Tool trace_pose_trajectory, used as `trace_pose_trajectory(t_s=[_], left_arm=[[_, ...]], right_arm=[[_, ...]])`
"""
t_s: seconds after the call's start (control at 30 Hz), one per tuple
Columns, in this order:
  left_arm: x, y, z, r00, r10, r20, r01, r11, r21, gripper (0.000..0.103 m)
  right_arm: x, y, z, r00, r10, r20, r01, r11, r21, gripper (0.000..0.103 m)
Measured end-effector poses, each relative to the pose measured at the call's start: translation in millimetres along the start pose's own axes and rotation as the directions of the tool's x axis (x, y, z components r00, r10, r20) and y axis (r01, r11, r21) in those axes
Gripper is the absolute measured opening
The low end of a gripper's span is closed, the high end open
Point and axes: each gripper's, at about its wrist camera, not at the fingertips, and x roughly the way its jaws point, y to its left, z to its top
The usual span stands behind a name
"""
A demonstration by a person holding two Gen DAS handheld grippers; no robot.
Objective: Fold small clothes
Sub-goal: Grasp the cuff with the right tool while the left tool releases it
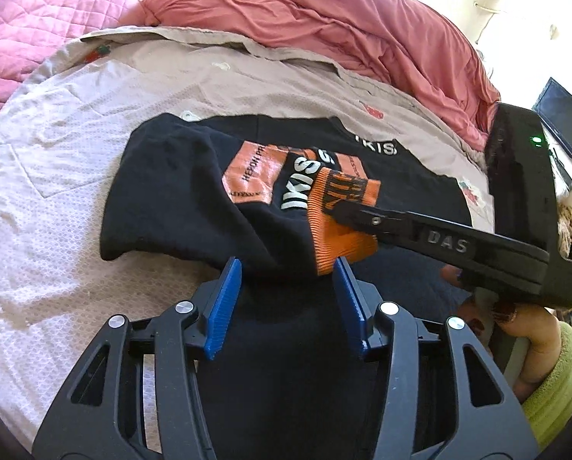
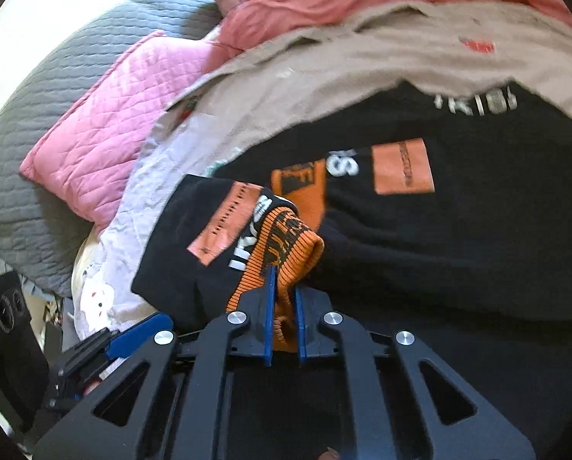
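Note:
A small black sweatshirt (image 1: 171, 188) with orange patches and white lettering lies on the bed. Its sleeve is folded across the body. My right gripper (image 2: 284, 287) is shut on the sleeve's orange ribbed cuff (image 2: 286, 245) and holds it over the black body (image 2: 458, 237). In the left wrist view the right gripper (image 1: 331, 207) reaches in from the right onto the orange cuff (image 1: 328, 234). My left gripper (image 1: 287, 264) is open, its blue pads either side of black cloth at the garment's near edge, just left of the cuff.
The sweatshirt rests on a beige sheet (image 1: 75, 153) with small prints. A red duvet (image 1: 324, 19) is bunched at the back, a pink quilted pillow (image 2: 105, 122) and grey quilt (image 2: 36, 115) to the left. A dark tablet (image 1: 563, 119) lies far right.

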Motion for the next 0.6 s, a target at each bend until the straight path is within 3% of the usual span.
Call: trace_pose_trajectory(t_s=[0.17, 0.3, 0.4, 0.6], left_arm=[[-7, 0, 4, 1.0, 0.008, 0.023, -0.008, 1.0, -0.003, 0.046], [-12, 0, 8, 0.999, 0.021, 0.041, -0.021, 1.0, -0.005, 0.049], [-15, -1, 10, 0.998, 0.033, 0.05, -0.032, 0.999, -0.009, 0.05], [-12, -5, 11, 0.998, 0.043, 0.042, -0.042, 0.999, -0.007, 0.05]], right_arm=[[-30, 7, 18, 0.997, -0.017, 0.081, 0.025, 0.995, -0.098, 0.007], [-57, 3, 33, 0.984, -0.085, 0.157, 0.109, 0.982, -0.154, 0.007], [-81, -10, 45, 0.959, -0.172, 0.226, 0.212, 0.962, -0.169, 0.007], [-110, -46, 53, 0.909, -0.302, 0.287, 0.355, 0.922, -0.154, 0.007]])
